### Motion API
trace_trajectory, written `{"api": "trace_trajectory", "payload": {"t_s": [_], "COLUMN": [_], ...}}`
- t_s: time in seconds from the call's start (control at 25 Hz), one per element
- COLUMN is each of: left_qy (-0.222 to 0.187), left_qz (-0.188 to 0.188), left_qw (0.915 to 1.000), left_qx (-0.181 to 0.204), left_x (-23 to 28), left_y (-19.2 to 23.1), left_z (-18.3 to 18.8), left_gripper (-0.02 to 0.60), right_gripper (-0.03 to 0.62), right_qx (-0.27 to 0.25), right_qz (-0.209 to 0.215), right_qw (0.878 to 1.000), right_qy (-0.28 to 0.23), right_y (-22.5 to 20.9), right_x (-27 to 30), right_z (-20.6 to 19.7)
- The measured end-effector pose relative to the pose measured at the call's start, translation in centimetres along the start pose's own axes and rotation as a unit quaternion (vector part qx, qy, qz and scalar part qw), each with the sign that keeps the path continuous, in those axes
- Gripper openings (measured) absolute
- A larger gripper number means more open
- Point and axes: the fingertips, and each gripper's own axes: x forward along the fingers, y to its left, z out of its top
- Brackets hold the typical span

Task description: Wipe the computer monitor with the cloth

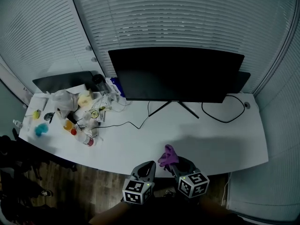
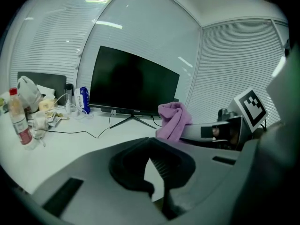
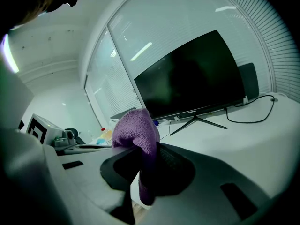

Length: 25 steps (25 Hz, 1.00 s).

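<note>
Head view, monitor: black monitor upright on its stand at the back of the white desk, long axis running left to right.
Head view, cloth: purple cloth bunched in the right gripper, well in front of the monitor's middle.
Head view, left gripper: just beside the right one, equally far from the monitor.
Left gripper view: jaws closed on nothing. Monitor ahead.
Right gripper view: jaws clamped on the cloth, one fold above the pads. Monitor ahead, slightly right.
Judgement: forward reach across the desk probably due next, cloth-bearing right side leading.
</note>
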Motion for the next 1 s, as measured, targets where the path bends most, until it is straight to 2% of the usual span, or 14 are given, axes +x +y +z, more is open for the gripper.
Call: {"api": "trace_trajectory", "payload": {"t_s": [0.64, 1.0], "left_qy": [0.011, 0.013], "left_qz": [0.032, 0.027], "left_qw": [0.9988, 0.9985], "left_qx": [-0.036, -0.046], "left_x": [-1.0, 1.4], "left_y": [15.4, 23.7], "left_z": [1.9, 3.3], "left_gripper": [0.006, 0.006], "right_gripper": [0.078, 0.078], "right_qx": [-0.01, -0.005], "right_qz": [0.019, -0.003], "right_qw": [0.999, 1.0], "right_qy": [0.027, 0.03], "right_y": [6.1, 6.5], "right_x": [15.8, 26.2], "right_z": [2.3, 4.2]}}
